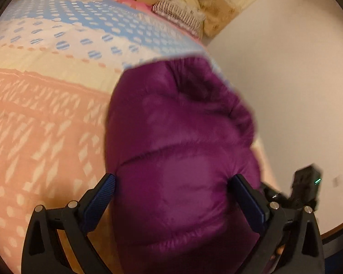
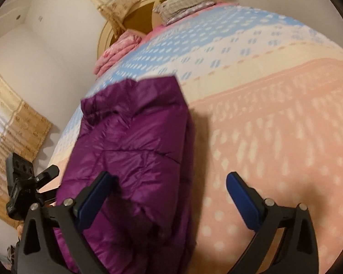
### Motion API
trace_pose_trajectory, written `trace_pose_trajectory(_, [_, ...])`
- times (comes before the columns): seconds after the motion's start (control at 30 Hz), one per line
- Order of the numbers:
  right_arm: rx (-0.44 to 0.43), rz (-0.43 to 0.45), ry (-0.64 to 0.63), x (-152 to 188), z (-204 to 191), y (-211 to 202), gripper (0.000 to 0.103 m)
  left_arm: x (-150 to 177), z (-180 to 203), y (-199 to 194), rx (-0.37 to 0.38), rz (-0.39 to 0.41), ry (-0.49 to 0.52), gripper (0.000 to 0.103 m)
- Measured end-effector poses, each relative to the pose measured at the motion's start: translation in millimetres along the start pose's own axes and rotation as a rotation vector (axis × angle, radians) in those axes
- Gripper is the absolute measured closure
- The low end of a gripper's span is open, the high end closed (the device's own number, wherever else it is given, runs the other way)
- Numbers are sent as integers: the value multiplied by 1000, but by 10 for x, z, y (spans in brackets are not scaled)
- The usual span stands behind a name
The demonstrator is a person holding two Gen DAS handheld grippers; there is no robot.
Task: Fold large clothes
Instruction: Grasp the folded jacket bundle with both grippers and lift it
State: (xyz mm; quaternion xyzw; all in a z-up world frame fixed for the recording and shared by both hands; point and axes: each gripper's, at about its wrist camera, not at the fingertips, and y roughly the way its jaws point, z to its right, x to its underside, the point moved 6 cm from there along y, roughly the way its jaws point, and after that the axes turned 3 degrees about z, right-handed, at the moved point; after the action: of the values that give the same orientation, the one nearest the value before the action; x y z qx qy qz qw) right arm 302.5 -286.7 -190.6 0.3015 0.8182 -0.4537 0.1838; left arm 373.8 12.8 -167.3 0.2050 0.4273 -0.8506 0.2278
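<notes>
Fingers of the left gripper stand spread to full width, 2 blue pads flanking the purple down jacket, which bulges up between them at lower centre of the left wrist view; the right pad's tip lies against the fabric, the left pad sits just beside its edge, and no clamping is evident. Right gripper is likewise wide open: its left pad overlaps the jacket in the lower left of the right wrist view, its right finger hangs over bare bedspread, nothing gripped. Jacket lies folded into a long bundle on the patterned bedspread, across the pink and blue bands. Folded pink bedding and a striped pillow sit at the far end of the bed. Motion blur limits finer detail.
</notes>
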Motion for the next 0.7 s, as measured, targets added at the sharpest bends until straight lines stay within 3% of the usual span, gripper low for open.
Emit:
trace_pose_trajectory(0.1, [-35, -16, 4, 56, -6, 163, 3, 36, -81, 68, 36, -20, -75, 1])
trace_pose_trajectory(0.17, [-55, -13, -14, 59, -59, 214, 10, 49, -122, 110, 86, -44, -109, 1])
trace_pose_trajectory(0.27, [-94, -32, -12, 140, -163, 260, 18, 70, -41, 109, 103, -51, -50, 1])
trace_pose_trajectory(0.4, [-150, -71, 16, 265, -269, 285, 40, 99, 78, 46, 121, -30, -8, 4])
trace_pose_trajectory(0.53, [-148, -62, 57, 364, -320, 136, 59, 132, 277, -77, 112, -15, 53, 14])
trace_pose_trajectory(0.7, [-158, -20, 122, 428, -325, -184, 65, 207, 500, -288, 132, -23, 100, 20])
